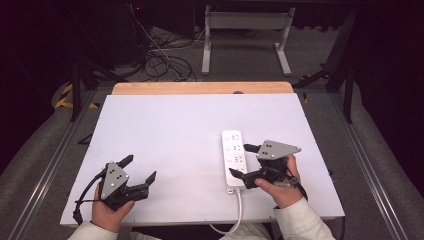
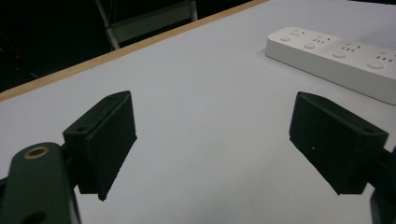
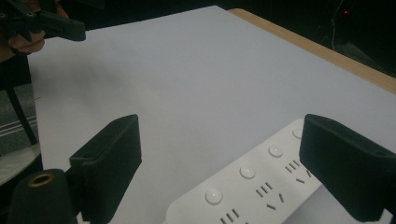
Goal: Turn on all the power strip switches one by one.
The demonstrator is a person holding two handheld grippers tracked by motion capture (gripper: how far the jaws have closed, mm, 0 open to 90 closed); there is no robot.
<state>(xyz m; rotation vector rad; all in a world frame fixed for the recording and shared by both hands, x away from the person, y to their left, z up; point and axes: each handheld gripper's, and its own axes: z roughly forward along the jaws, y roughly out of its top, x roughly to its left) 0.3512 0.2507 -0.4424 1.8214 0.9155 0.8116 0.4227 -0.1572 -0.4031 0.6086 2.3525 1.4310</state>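
Dark room behind, tangled cables (image 1: 162, 62) on grey floor, metal-legged frame (image 1: 245, 37) at back. White matte board (image 1: 175, 130) lies flat over a wooden table (image 1: 200, 88); the pale wood edge shows along the far side. Board surface smooth, plain, no marks.

Power strip (image 1: 234, 159): long white glossy plastic bar, rounded corners, lying flat on the board right of centre, long axis running away from the person. Several socket groups with dark slots, a round white button beside each group. White cord (image 1: 236, 215) leaves its near end and drops off the board's front edge.

Right gripper (image 1: 241, 161), black hard plastic, grey three-cornered plate on top, held in the right hand (image 1: 282, 187) just right of the strip. Jaws spread wide, nothing between them; in the right gripper view the strip's near part sits below the gap, one jaw overlapping it, touch cannot be told.

Left gripper (image 1: 141, 167) held in the left hand (image 1: 111, 210) at the board's near-left, well apart from the strip. Jaws wide apart, blocky flat black pads (image 2: 114, 140), bare board between them, holding nothing.
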